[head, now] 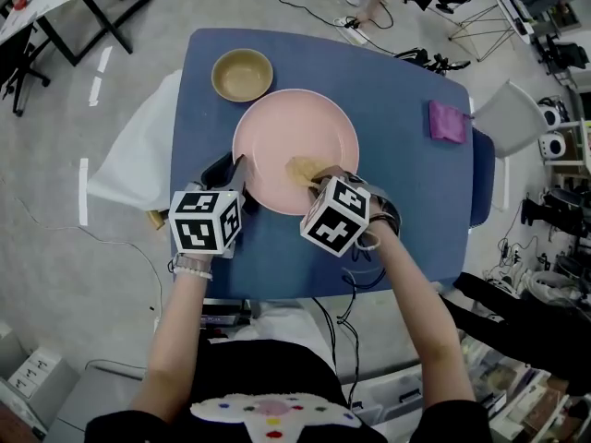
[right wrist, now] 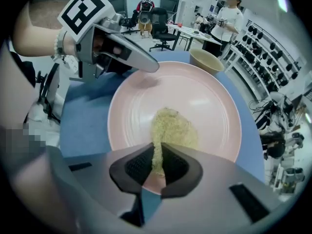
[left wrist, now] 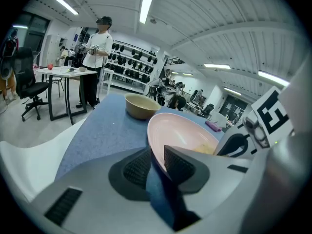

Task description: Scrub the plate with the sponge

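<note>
Closest in, the right claw [right wrist: 157,165] is clenched on the near edge of the sponge [right wrist: 173,126]. It is a thin, yellowish, floppy pad that lies flat just ahead of the claw's tips on the pink plate [right wrist: 214,96]. Off to that claw's left, the left claw [left wrist: 157,165] is clamped on the plate's near rim, one pad inside and one outside (the rim runs straight between them in the left gripper view). The plate rests on the blue table [head: 397,90]. A tan bowl [head: 242,74] stands beyond the left claw, and a purple cloth [head: 447,121] lies well off to the right claw's right; neither seems in the way.

Scrubbing looks under way, with the sponge on the part of the plate nearest the right claw. Held by one edge only, the pad would probably fold if shoved forward, so light downward pressure with small circles or pulling strokes should suit it better. The left claw's pinch should hold firm, lest the plate slide or tip. The far rim and the stretch beside the left claw need covering too, without the two claws knocking.
</note>
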